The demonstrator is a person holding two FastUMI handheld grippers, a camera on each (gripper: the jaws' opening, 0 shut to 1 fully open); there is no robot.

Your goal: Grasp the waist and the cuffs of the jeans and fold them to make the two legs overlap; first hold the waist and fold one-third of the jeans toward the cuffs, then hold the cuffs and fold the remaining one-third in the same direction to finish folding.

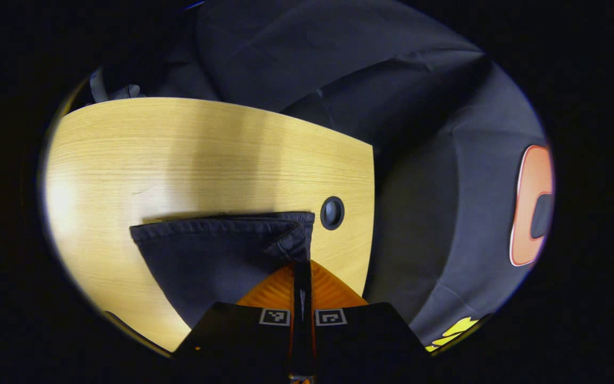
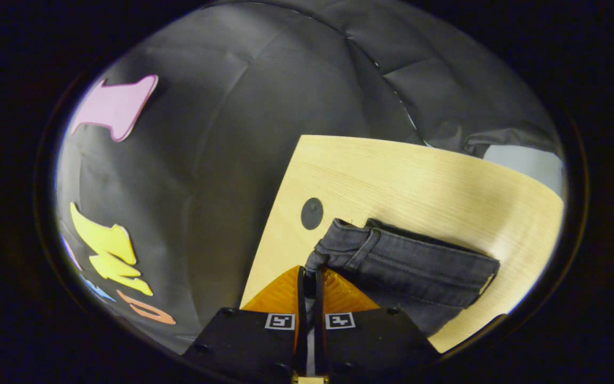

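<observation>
Dark grey jeans lie on a light wooden table (image 1: 179,154). In the left gripper view the hemmed cuff end (image 1: 216,250) spreads out ahead, and my left gripper (image 1: 302,265) is shut on its right corner, orange fingers (image 1: 272,290) pinching the cloth. In the right gripper view the waistband (image 2: 408,261) with a belt loop stretches to the right, and my right gripper (image 2: 310,274) is shut on its left corner, the denim caught between the orange fingers (image 2: 339,293).
A round dark cable hole (image 1: 332,213) sits in the tabletop close to the table's side edge, seen also as the cable hole (image 2: 312,213) just beyond the waistband corner. Black cloth walls surround the table (image 2: 419,176) on all sides.
</observation>
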